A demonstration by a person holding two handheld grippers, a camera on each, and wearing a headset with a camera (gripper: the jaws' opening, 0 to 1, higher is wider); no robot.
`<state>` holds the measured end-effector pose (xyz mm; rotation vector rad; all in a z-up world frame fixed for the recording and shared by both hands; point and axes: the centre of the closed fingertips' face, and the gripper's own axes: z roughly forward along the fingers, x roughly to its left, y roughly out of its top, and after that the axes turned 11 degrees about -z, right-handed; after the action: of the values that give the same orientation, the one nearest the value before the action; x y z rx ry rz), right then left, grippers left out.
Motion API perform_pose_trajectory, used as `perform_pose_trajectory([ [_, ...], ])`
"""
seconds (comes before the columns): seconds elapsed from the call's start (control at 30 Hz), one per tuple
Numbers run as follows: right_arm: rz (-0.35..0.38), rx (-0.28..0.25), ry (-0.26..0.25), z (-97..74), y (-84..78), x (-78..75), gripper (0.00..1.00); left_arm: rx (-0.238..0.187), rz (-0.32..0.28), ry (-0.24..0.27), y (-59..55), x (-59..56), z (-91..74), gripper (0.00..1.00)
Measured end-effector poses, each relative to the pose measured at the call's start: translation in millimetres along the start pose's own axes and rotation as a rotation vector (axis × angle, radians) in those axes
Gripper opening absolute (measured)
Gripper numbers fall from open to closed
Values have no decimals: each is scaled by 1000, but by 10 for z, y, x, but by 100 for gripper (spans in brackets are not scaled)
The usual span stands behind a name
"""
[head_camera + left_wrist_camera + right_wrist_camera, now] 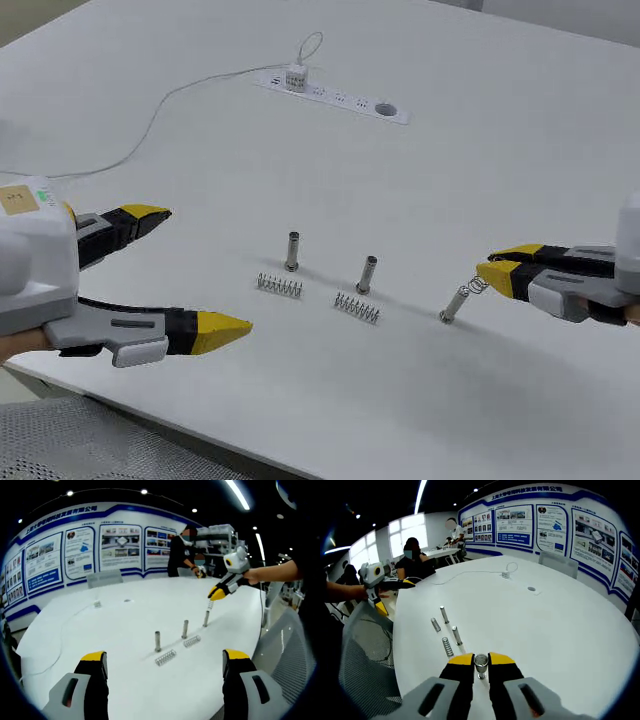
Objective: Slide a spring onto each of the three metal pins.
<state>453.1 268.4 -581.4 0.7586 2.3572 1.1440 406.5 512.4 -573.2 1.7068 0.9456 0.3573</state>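
White tabletop [520,130] makes up the work surface, and the gripper views add wall posters and people at a far table. Near the far edge lies a power strip [335,97]. One white plug [295,77] sits in it, and its cable [150,125] trails off to the left.

Three metal pins stand in a row near the front. The left pin [292,250] and the middle pin [367,273] are upright and bare. Just in front of each, a loose spring lies flat on its side, the left spring [279,285] and the middle spring [357,307]. They seem laid out one per pin, ready to be picked up.

The right pin [453,304] leans toward the right gripper [492,268] in the head view. That gripper is pressed together on a third spring [478,285], pinching it by its sides so the open end faces the pin. The right gripper view looks down through the coil to the pin top beneath. The spring touches the pin's top, but I cannot tell whether it has begun to slide over.

The left gripper [205,268] hovers well off to the left, jaws spread wide and holding nothing. It is probably kept clear until the next spring is wanted.
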Motion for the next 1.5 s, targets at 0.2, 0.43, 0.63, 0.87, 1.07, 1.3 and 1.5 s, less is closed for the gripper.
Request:
perform_pose_trajectory([
  [0.2, -24, 36, 1, 89, -39, 29, 11, 4, -29, 5, -16, 8, 5, 100],
  [0.43, -42, 70, 11, 172, -118, 65, 11, 15, -40, -3, -41, 0, 10, 100],
  [0.63, -41, 96, 12, 253, -201, 91, 11, 26, -35, -16, -65, -29, 21, 100],
  [0.87, -68, 128, 24, 372, -315, 114, 11, 19, -47, -9, -54, -7, 11, 100],
  [1.07, -63, 149, 28, 436, -392, 129, 11, 29, -50, -8, -74, -3, 15, 100],
  [1.3, -32, 134, 21, 490, -430, 104, 11, 42, -51, -8, -96, -15, 18, 100],
  [1.5, -46, 130, 16, 503, -418, 96, 12, 45, -55, -7, -105, -11, 21, 100],
])
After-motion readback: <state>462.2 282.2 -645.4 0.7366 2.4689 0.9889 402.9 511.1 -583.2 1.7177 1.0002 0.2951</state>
